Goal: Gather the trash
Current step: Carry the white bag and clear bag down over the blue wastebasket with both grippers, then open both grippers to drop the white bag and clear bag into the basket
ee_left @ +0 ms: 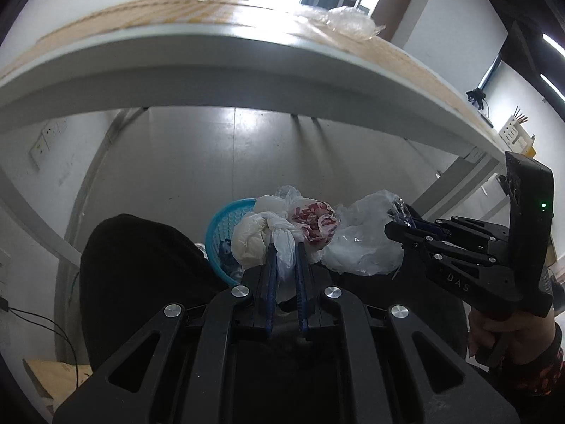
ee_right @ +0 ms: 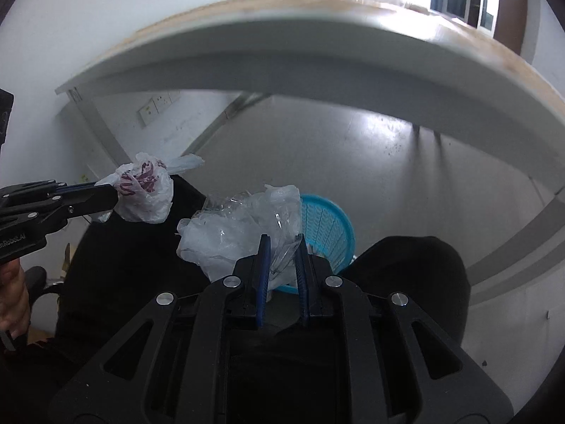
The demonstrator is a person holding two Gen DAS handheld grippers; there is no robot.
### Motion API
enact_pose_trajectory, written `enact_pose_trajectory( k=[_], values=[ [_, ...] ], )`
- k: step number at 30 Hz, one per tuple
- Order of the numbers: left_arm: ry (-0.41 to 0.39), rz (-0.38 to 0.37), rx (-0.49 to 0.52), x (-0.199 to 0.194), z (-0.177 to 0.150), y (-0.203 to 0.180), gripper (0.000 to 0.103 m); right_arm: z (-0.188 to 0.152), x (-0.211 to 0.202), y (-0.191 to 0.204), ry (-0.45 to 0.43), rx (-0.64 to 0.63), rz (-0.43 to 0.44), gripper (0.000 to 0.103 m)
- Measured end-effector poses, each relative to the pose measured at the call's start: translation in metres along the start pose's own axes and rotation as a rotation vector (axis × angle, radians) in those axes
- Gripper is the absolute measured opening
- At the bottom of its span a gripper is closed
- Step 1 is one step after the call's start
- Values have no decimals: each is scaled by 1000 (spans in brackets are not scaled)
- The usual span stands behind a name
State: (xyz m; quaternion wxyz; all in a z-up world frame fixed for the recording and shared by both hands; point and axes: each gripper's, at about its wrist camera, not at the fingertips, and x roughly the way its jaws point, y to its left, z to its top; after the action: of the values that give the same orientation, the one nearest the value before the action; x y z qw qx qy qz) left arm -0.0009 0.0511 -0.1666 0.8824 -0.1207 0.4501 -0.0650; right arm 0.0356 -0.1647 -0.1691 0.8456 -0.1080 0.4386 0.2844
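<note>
Hanging below the worktop (ee_left: 219,67) edge, both grippers point down toward the blue wastebasket (ee_left: 226,226) on the floor. The left gripper (ee_left: 285,258) is clamped on the knotted neck of a white plastic bag with red print (ee_left: 310,222); the bag bulges just beyond the fingertips and partly covers the wastebasket rim in the left wrist view. The right gripper (ee_right: 282,247) is clamped on a crumpled clear plastic bag (ee_right: 240,229), which spreads to the left of its fingers and overlaps the near rim of the wastebasket (ee_right: 328,226) in the right wrist view. Relative to the wastebasket, the printed bag (ee_right: 144,190) hangs up and to the left in the right wrist view, apart from the clear bag. A further clump of clear plastic wrap (ee_left: 349,21) lies on the worktop, above the wastebasket. Dark-clothed knees (ee_left: 141,275) of the person flank the wastebasket. A hand (ee_left: 508,335) grips the right gripper's handle.
</note>
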Motion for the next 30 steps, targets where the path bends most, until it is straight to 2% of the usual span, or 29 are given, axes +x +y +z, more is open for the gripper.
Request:
enact_pose_trajectory(
  k=[5, 11, 14, 18, 22, 26, 30],
  values=[
    [64, 59, -30, 52, -2, 14, 9, 1, 43, -13, 81, 16, -25, 13],
    [150, 75, -69, 106, 3, 31, 9, 5, 102, -17, 189, 27, -31, 13],
    [183, 99, -79, 128, 1, 34, 9, 7, 129, -20, 250, 36, -84, 13],
    [233, 118, -90, 154, 6, 40, 9, 15, 158, -24, 304, 58, -99, 13],
    [275, 115, -121, 178, 13, 47, 9, 14, 188, -32, 359, 90, -125, 13],
    [319, 92, -172, 195, 20, 58, 9, 19, 211, -38, 400, 112, -100, 13],
    [354, 81, -229, 217, 24, 69, 9, 19, 228, -44, 425, 112, -111, 13]
  ],
)
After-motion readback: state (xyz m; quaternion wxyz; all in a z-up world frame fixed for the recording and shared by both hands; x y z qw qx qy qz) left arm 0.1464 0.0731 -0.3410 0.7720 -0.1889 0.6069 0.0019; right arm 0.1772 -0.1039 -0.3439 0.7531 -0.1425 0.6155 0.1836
